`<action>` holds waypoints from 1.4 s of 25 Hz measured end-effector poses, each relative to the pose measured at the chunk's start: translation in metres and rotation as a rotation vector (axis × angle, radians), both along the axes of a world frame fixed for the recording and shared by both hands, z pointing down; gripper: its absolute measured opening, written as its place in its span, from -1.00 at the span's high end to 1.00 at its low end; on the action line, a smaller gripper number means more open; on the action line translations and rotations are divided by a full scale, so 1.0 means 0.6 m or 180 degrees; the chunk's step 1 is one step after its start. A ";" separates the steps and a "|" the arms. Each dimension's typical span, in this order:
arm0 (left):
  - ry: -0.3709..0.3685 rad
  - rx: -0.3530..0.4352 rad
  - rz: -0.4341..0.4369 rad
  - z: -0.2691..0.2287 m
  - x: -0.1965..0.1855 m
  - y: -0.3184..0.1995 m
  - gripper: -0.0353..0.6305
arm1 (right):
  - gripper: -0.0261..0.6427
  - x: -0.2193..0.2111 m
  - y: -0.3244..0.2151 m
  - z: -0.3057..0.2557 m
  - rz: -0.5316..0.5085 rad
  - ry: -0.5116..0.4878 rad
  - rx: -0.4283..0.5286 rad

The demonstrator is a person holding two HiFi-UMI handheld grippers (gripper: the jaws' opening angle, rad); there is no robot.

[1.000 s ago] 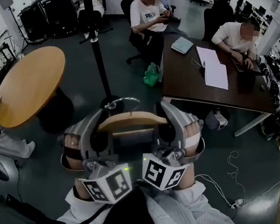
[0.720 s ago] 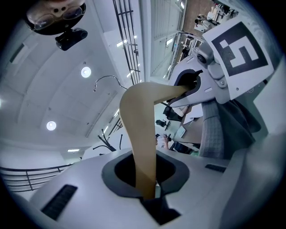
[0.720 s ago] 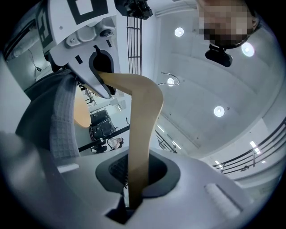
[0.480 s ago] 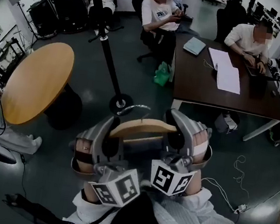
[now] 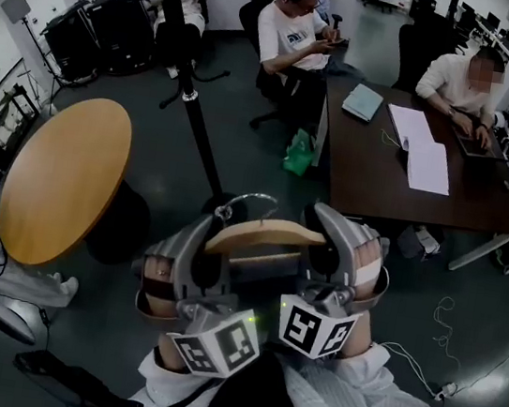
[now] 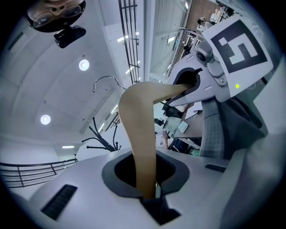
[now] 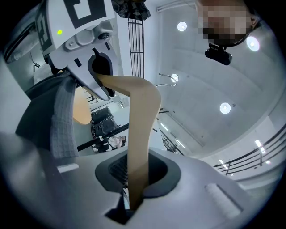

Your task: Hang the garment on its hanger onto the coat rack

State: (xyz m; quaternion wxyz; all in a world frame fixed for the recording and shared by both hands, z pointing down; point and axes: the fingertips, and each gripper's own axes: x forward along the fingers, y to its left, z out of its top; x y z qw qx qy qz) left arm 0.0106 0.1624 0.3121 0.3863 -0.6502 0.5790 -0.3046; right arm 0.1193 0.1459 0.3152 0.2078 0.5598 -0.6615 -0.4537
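Observation:
A wooden hanger (image 5: 264, 234) with a metal hook (image 5: 246, 200) is held level in front of me, one gripper on each end. My left gripper (image 5: 211, 246) is shut on its left arm, and my right gripper (image 5: 321, 243) on its right arm. In the left gripper view the wood (image 6: 142, 134) runs up out of my left gripper (image 6: 147, 196) to the right gripper (image 6: 210, 67). Grey checked garment fabric (image 6: 215, 134) hangs beside it, also seen in the right gripper view (image 7: 62, 120). The black coat rack pole (image 5: 187, 93) slants down to its base just beyond the hook.
A round wooden table (image 5: 61, 177) stands at the left. A dark desk (image 5: 387, 175) with papers and seated people is at the back right, with a green bag (image 5: 299, 153) beside it. Cables (image 5: 437, 315) lie on the floor at the right.
The whole view has shifted a little, so the table and desk sit further right and lower. Both grippers keep hold of the hanger, whose hook stays just short of the rack's base.

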 end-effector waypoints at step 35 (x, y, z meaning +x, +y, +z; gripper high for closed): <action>0.0102 -0.0211 -0.0307 -0.019 -0.221 -0.630 0.76 | 0.83 -0.235 -0.661 -0.022 -0.0460 0.0080 -0.0043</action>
